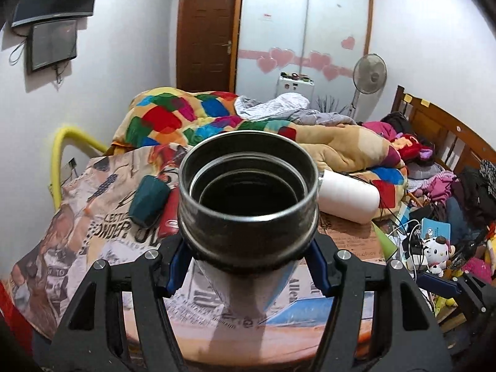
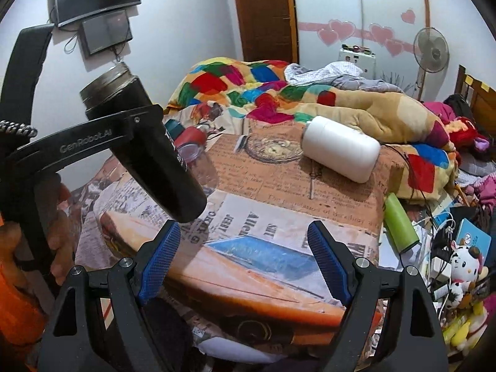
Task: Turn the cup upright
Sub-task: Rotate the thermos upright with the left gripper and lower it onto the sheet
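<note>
black and shiny steel, the cup (image 1: 248,198) fills the middle of the left wrist view, its open mouth turned toward the camera. the left claw (image 1: 245,266) is squeezed shut on the cup's body, one blue pad (image 1: 175,268) on each side. in the right wrist view the same cup (image 2: 145,142) sits at ten o'clock, lifted off the table and tilted, with its steel neck up at eleven o'clock and its bottom end down toward the middle. only this view shows the cup from the side, with the left claw's black arm across it and a hand (image 2: 59,232) at eight o'clock.

the right claw (image 2: 245,263) hangs wide open with nothing between its blue pads (image 2: 328,266). the cup's bottom end is just above its left pad.

the table (image 2: 279,186) has a newspaper-print cover. its near edge curves across at six o'clock, and the middle of the top is bare. a white bottle (image 2: 341,152) lies on its side at one o'clock, near the far edge by the bright blanket (image 2: 279,93). a green bottle (image 2: 400,226) leans off the table edge at three o'clock. a red cup (image 2: 193,138) and a teal thing (image 1: 148,201) lie near the far left edge; the left view shows the teal thing more clearly.
</note>
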Action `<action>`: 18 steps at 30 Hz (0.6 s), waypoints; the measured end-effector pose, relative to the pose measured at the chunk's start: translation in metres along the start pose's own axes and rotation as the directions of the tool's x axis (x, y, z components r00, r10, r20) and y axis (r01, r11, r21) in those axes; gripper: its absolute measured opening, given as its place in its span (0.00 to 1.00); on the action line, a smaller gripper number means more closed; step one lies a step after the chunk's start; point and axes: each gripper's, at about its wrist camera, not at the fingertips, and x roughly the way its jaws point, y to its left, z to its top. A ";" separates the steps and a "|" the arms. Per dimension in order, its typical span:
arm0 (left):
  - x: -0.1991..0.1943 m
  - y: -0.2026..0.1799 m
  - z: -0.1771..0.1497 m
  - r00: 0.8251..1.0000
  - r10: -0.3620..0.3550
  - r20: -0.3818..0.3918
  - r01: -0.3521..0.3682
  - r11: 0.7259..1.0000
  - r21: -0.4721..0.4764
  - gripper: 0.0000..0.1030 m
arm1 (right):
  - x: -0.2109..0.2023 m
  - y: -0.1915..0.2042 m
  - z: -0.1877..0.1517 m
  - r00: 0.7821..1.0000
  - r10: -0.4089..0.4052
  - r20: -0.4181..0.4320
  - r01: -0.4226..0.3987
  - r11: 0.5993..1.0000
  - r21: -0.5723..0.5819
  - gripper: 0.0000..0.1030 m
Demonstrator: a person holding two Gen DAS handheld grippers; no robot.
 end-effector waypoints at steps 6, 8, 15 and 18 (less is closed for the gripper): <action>0.025 -0.020 -0.011 1.000 -0.006 -0.024 0.007 0.998 0.055 0.62 | 0.003 -0.011 -0.002 1.000 -0.014 -0.011 0.014 1.000 0.027 0.80; 0.034 -0.024 -0.018 0.999 0.001 -0.041 0.002 0.998 0.068 0.62 | 0.006 -0.013 -0.002 1.000 -0.019 -0.019 0.020 0.999 0.031 0.80; 0.038 -0.028 -0.028 0.999 -0.002 -0.044 0.006 0.996 0.090 0.62 | 0.009 -0.016 -0.006 0.999 -0.018 -0.039 0.019 0.999 0.039 0.80; 0.036 -0.028 -0.030 0.998 -0.012 -0.064 0.019 0.995 0.099 0.62 | 0.008 -0.014 -0.006 0.999 -0.016 -0.036 0.017 0.999 0.038 0.80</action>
